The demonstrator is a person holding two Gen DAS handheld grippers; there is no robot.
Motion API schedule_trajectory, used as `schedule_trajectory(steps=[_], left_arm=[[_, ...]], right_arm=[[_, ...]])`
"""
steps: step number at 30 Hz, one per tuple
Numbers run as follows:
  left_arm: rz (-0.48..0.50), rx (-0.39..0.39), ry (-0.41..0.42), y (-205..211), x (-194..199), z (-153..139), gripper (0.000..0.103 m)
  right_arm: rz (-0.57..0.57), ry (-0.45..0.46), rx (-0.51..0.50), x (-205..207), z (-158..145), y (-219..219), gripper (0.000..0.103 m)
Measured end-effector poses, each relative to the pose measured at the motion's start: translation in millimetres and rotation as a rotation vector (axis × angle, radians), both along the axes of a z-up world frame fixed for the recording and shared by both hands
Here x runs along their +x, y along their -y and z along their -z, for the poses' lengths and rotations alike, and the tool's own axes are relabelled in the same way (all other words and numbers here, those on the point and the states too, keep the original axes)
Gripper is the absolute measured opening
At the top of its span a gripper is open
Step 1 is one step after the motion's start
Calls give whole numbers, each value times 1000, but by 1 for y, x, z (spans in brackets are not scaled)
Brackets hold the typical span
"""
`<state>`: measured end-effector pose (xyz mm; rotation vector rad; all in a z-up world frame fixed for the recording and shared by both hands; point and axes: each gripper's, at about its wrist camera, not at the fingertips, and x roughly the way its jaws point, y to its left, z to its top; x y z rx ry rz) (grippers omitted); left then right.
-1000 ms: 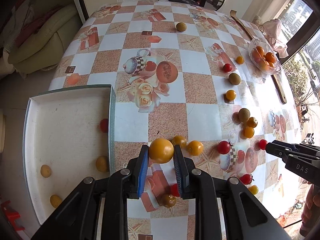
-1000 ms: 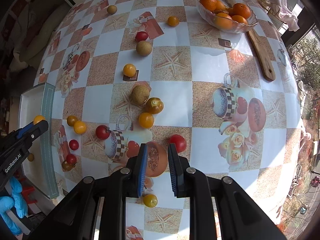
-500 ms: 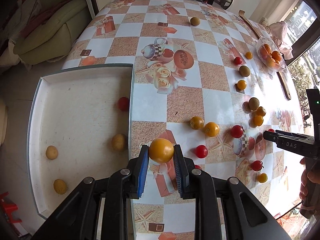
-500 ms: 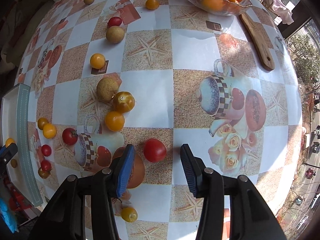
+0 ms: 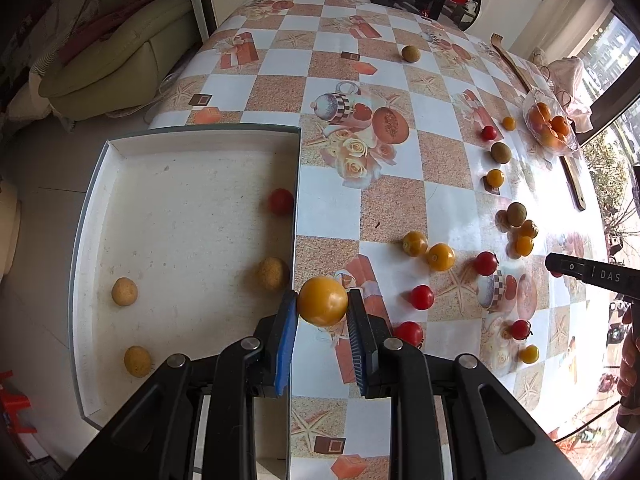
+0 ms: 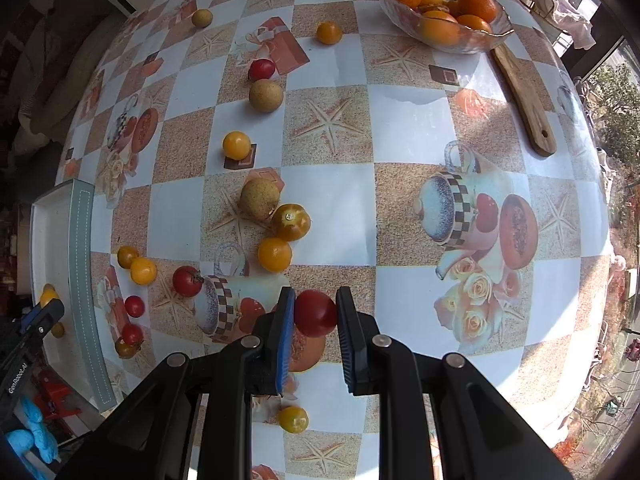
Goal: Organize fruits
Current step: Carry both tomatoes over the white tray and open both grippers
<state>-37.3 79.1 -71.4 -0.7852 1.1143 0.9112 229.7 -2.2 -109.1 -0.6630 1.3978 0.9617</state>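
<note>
The left gripper (image 5: pixel 322 306) is clamped on a yellow-orange tomato (image 5: pixel 322 300), its blue pads pressed to either side, and holds it above the near wall of the white tray (image 5: pixel 184 136) where that wall meets the tabletop (image 5: pixel 396 208); inside the tray lie a red tomato (image 5: pixel 280 201) close to that wall and three tan round fruits (image 5: pixel 273 273), two of them further over; the right gripper (image 6: pixel 315 312), whose jaws have just been closing, is closed on a red cherry tomato (image 6: pixel 315 313) low over the checked tabletop; around it red, yellow and tan fruits lie scattered, with a tan fruit (image 6: pixel 259 198), a mottled orange tomato (image 6: pixel 291 222) and a yellow tomato (image 6: pixel 274 254) clustered together just beyond; a glass bowl of oranges (image 6: pixel 440 8) stands at the far side, beside a wooden paddle (image 6: pixel 524 100).
</note>
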Motion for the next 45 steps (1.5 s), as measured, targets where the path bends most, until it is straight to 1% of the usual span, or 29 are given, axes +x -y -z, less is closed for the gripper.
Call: schedule_trajectory(steps=[5, 7, 14, 19, 25, 30, 33, 37, 45], left_arm=[[-56, 3, 3, -2, -21, -2, 26], [-81, 4, 3, -3, -32, -2, 26], [-170, 4, -10, -3, -71, 2, 26], [-230, -11, -31, 0, -99, 13, 26], [-274, -52, -62, 10, -120, 34, 26], [-290, -85, -83, 16, -126, 51, 26], [-288, -89, -89, 19, -126, 57, 26], [-275, -68, -103, 21, -124, 58, 26], [-238, -38, -139, 30, -110, 60, 27]], right_arm=[[-67, -21, 39, -16, -18, -20, 23], [-104, -29, 55, -34, -24, -25, 23], [-246, -67, 83, -97, -35, -71, 23], [-351, -100, 93, -146, -36, -100, 23], [-475, -122, 88, -212, -28, -134, 23], [-539, -128, 69, -251, -16, -153, 23], [-561, -115, 54, -265, -9, -162, 23], [-588, -86, 23, -279, 4, -172, 23], [-598, -68, -52, -292, 30, -179, 25]])
